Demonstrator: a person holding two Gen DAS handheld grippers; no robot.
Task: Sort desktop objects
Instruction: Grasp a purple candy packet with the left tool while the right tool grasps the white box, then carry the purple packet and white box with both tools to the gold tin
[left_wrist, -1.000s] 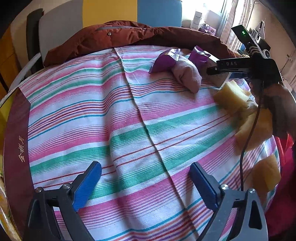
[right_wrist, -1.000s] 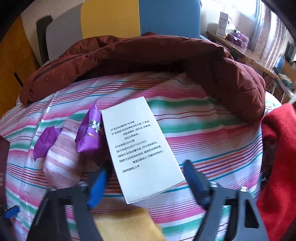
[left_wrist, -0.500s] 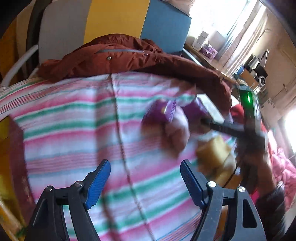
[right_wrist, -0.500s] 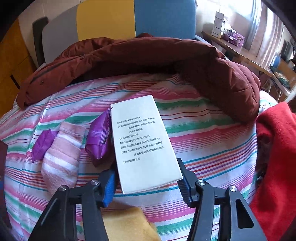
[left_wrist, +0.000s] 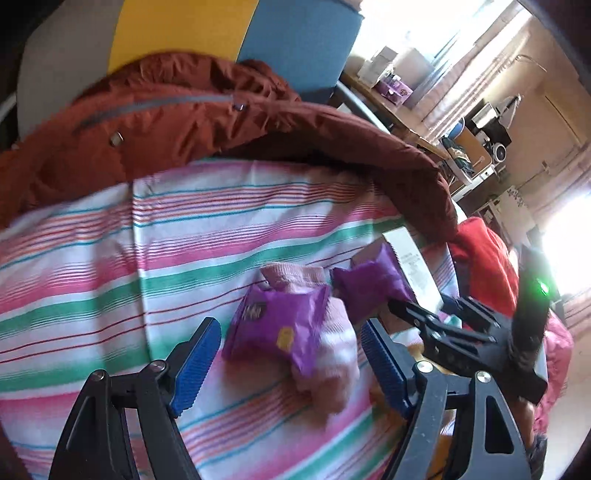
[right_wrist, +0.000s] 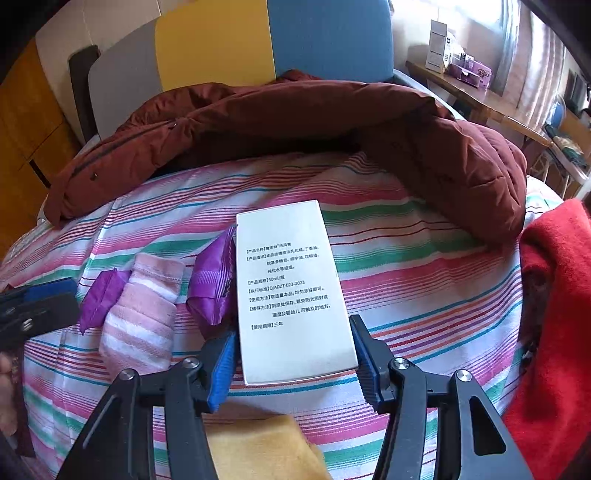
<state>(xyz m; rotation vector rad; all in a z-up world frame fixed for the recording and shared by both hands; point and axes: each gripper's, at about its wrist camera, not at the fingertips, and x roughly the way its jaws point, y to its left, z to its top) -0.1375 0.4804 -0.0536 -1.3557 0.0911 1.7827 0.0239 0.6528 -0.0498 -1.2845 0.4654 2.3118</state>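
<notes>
A white box with printed text lies on the striped cloth. My right gripper has its blue pads against both long sides of the box at its near end. Left of the box lie a purple snack packet, a pink striped sock and a second purple packet. In the left wrist view my left gripper is open, its jaws either side of a purple packet lying on the sock. The other packet and the box lie beyond.
A brown padded jacket lies across the far side of the striped cloth. A red cloth is at the right. Yellow sponge sits under my right gripper. The left gripper shows at the left edge.
My right gripper has moved forward and closed onto the white box. My left gripper has swung right across the cloth to the purple packet and sock.
</notes>
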